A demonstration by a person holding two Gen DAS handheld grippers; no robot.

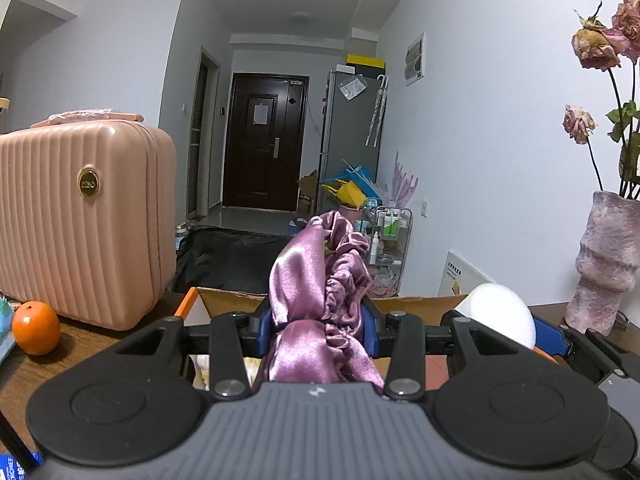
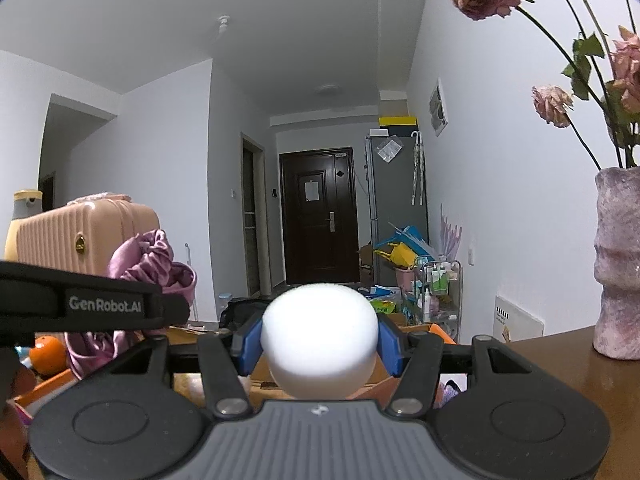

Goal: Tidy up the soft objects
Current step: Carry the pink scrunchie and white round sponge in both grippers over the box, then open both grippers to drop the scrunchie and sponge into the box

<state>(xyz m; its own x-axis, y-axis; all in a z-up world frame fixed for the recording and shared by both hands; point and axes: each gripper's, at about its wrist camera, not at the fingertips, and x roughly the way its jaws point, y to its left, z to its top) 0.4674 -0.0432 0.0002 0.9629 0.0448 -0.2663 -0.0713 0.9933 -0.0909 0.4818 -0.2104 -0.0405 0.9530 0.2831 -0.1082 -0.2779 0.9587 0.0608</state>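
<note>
My left gripper (image 1: 318,326) is shut on a purple satin cloth with a ruffled edge (image 1: 316,280), held above an open cardboard box (image 1: 228,300) on the wooden table. The cloth also shows in the right wrist view (image 2: 148,258), behind the left gripper's black body. My right gripper (image 2: 320,338) is shut on a white foam ball (image 2: 320,340), held over the same box (image 2: 440,330). The ball shows in the left wrist view (image 1: 500,314) at the right, level with the cloth.
A pink ribbed suitcase (image 1: 80,216) stands on the table at the left, with an orange (image 1: 36,328) before it. A pink vase (image 1: 608,264) with dried roses stands at the right. A hallway with a dark door (image 1: 264,140) lies beyond.
</note>
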